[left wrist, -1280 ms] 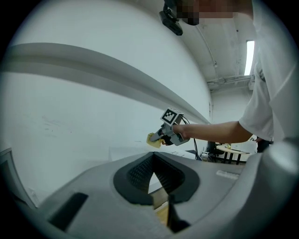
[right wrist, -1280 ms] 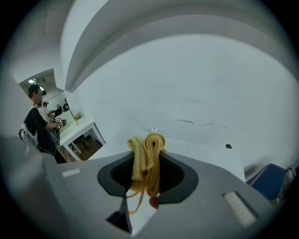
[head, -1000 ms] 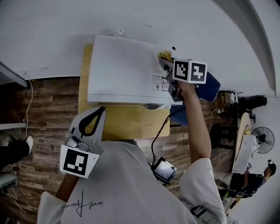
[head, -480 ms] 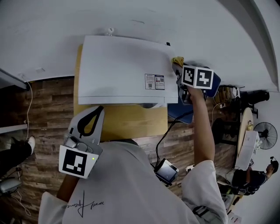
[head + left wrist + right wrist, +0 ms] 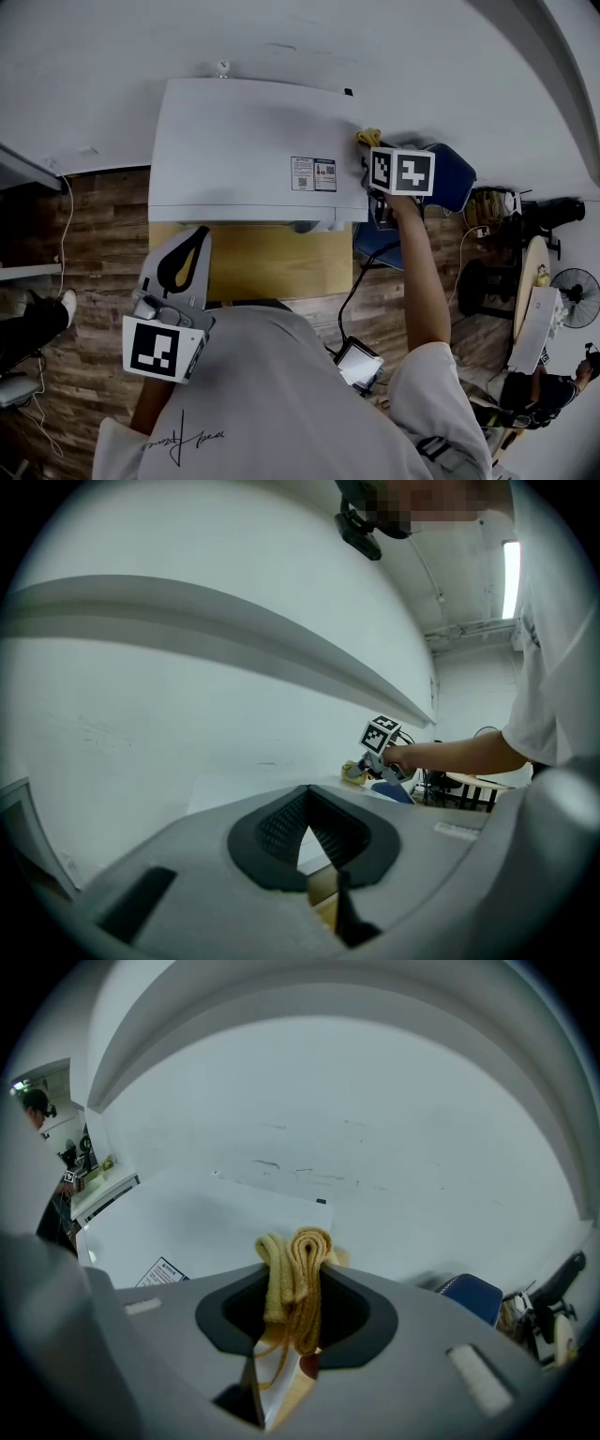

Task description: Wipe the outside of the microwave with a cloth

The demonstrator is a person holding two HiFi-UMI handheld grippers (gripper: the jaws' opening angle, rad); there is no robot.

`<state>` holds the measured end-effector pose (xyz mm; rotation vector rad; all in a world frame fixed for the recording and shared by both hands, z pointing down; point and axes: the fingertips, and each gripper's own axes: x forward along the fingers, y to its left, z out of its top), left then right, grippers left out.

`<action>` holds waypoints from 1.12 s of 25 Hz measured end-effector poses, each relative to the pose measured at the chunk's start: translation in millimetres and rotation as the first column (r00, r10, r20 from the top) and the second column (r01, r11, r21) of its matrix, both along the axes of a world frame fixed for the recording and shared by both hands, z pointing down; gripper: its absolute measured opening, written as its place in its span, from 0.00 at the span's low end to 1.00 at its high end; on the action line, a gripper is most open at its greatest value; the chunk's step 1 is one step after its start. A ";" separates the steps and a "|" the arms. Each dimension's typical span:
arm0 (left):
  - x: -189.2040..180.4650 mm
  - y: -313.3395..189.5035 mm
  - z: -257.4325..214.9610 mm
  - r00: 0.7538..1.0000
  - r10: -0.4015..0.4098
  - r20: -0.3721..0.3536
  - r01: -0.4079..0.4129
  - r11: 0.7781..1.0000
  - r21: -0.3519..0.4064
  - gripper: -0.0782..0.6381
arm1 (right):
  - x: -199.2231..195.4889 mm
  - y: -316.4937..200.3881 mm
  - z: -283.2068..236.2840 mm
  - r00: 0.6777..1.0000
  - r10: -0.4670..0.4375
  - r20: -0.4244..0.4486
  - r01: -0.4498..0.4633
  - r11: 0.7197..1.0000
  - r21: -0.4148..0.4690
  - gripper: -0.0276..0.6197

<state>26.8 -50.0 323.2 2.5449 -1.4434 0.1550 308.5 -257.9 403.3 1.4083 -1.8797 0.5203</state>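
At the left of the head view, the left gripper (image 5: 187, 246) is held low and close to the person's body, over the near left edge of the wooden table (image 5: 272, 262). It is well apart from the work. In its own view the left gripper (image 5: 307, 794) has its two jaws pressed together at the tips, with nothing between them. Only a sliver of table and white casing shows through the gap behind the tips.

The white microwave (image 5: 244, 141) sits on that table, its back near the white wall (image 5: 281, 37). Two small printed labels (image 5: 312, 173) lie toward the right side of its top.

At the microwave's far right corner, the right gripper (image 5: 372, 150) reaches out on an extended arm. It is pinching a folded yellow cloth (image 5: 368, 138). The cloth sits right at the corner's edge. It seems to rest against the casing, though the marker cube covers too much of the spot to be sure.

The right gripper view shows the right gripper (image 5: 293, 1290) clamped on the bunched cloth (image 5: 300, 1255), whose folds stick up past the jaw tips.

A blue chair (image 5: 450, 178) stands just beyond the microwave's right side.
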 end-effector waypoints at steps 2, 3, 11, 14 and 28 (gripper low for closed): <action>5.6 -1.3 -0.1 1.000 -0.003 0.001 0.003 1.000 0.000 0.11 | -2.0 -0.1 0.6 1.000 0.003 0.008 -0.003 1.000 -0.002 0.23; 8.0 -1.9 -0.3 1.000 -0.002 0.004 0.002 1.000 0.001 0.11 | -3.2 0.2 1.2 1.000 0.007 0.009 -0.007 1.000 -0.003 0.23; 10.2 -2.6 -9.4 1.000 0.015 0.004 -0.015 0.999 0.032 0.11 | -11.9 3.6 1.6 0.999 0.008 -0.039 -0.007 1.000 0.020 0.23; 5.2 -4.0 -11.8 1.000 0.001 -0.021 0.000 1.000 0.026 0.11 | -18.8 6.3 2.5 1.000 0.011 -0.025 -0.011 1.000 0.007 0.23; -11.6 -1.3 -10.6 0.997 0.076 -0.023 -0.076 0.996 0.037 0.11 | -62.6 16.6 4.0 1.000 0.007 -0.022 -0.008 1.000 -0.010 0.24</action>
